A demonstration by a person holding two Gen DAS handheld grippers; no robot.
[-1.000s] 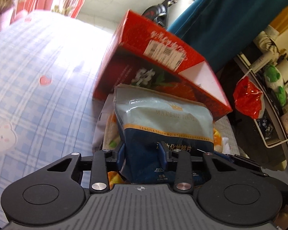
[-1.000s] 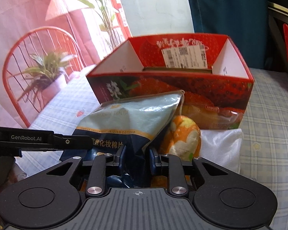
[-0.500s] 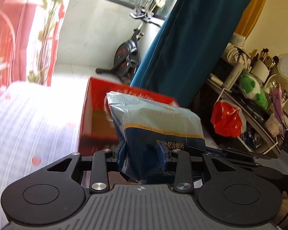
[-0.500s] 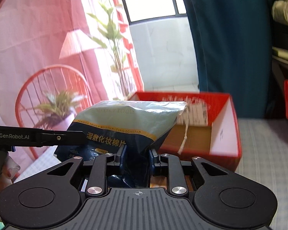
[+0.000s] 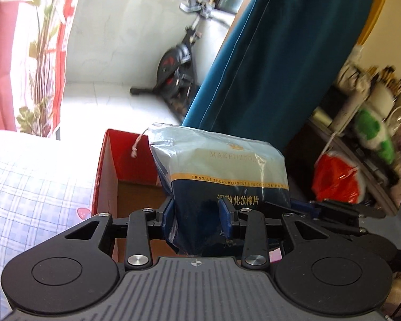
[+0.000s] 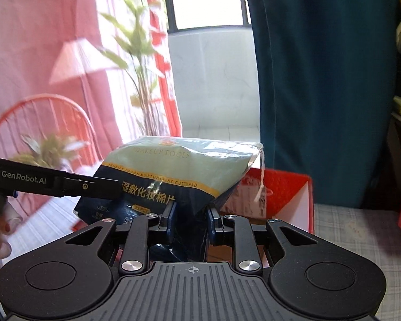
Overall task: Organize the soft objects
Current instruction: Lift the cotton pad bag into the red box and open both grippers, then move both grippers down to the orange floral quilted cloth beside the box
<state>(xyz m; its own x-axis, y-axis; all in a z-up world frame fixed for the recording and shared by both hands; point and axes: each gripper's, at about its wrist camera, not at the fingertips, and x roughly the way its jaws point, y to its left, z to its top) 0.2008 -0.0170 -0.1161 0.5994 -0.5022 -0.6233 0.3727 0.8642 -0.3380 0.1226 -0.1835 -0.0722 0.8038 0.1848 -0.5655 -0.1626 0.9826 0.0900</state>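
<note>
A soft pale-green and navy bag of cotton pads (image 5: 222,165) (image 6: 173,171) hangs in the air, gripped at its dark lower end from both sides. My left gripper (image 5: 197,219) is shut on it, blue pads pressing the plastic. My right gripper (image 6: 191,220) is shut on the same bag. The left gripper's arm (image 6: 53,180) crosses the left of the right wrist view. Behind and below the bag stands the open red cardboard box (image 5: 125,165) (image 6: 288,187), its brown floor showing. The bag's drawstring dangles over the box.
The box sits on a checked blue bedspread (image 5: 32,182) (image 6: 361,230). A teal curtain (image 5: 275,67) hangs behind, an exercise bike (image 5: 176,69) stands on the balcony floor, and a cluttered shelf with a red plastic bag (image 5: 334,182) is at right. A person's hand (image 6: 0,238) shows at left.
Both grippers have lifted the bag of cotton pads off the pile on the bed and carried it forward, up to the open top of the red box. The orange soft item has dropped out of view.
</note>
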